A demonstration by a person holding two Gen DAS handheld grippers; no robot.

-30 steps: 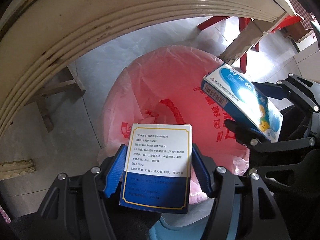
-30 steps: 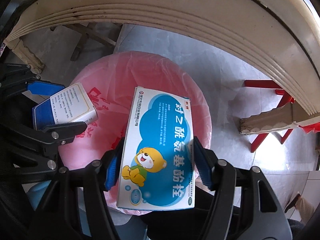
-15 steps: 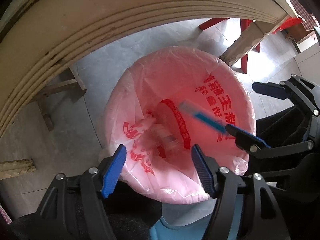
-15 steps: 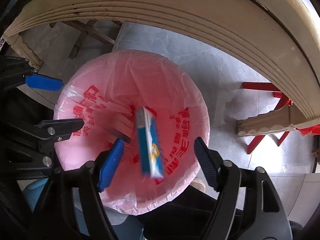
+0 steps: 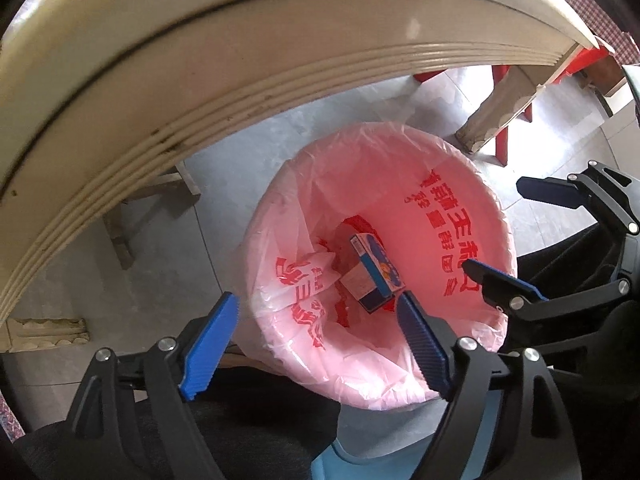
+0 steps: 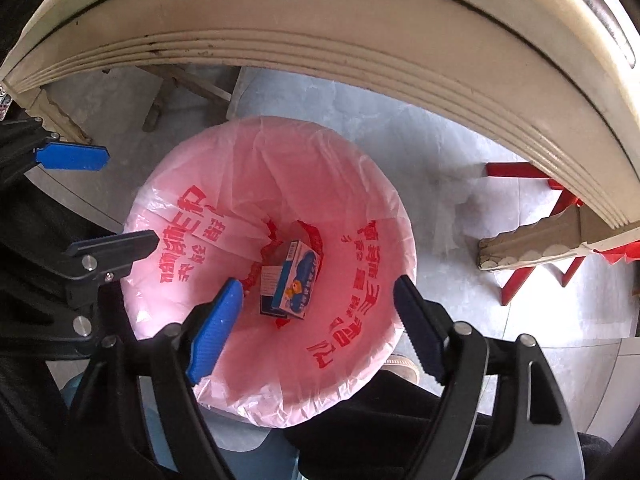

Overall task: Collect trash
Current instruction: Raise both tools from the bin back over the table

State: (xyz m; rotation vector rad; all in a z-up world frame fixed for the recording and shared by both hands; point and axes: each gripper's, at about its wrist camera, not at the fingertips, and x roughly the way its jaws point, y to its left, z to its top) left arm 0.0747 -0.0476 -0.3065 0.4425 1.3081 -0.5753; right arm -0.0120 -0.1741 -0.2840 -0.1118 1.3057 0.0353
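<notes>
We hold both grippers pointing steeply down over the round bin lined with a pink plastic bag printed in red point(image 5: 452, 184), where the white-and-navy carton point(image 5: 362, 286) and the blue cartoon-bear carton point(image 6: 298, 280) lie side by side at the bottom, touching. Our left gripper point(image 5: 320, 340) and right gripper point(image 6: 320, 320) are both opening with nothing between their blue pads. Both cartons lie well below either gripper, so no arm is nearer to them, and we judge the next reach must turn away from the bin towards other trash.

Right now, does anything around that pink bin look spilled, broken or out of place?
Nothing stands out. Both medicine boxes lie at the bottom of the pink bin liner, one leaning on the other, and no litter shows on the grey floor around it.
</notes>
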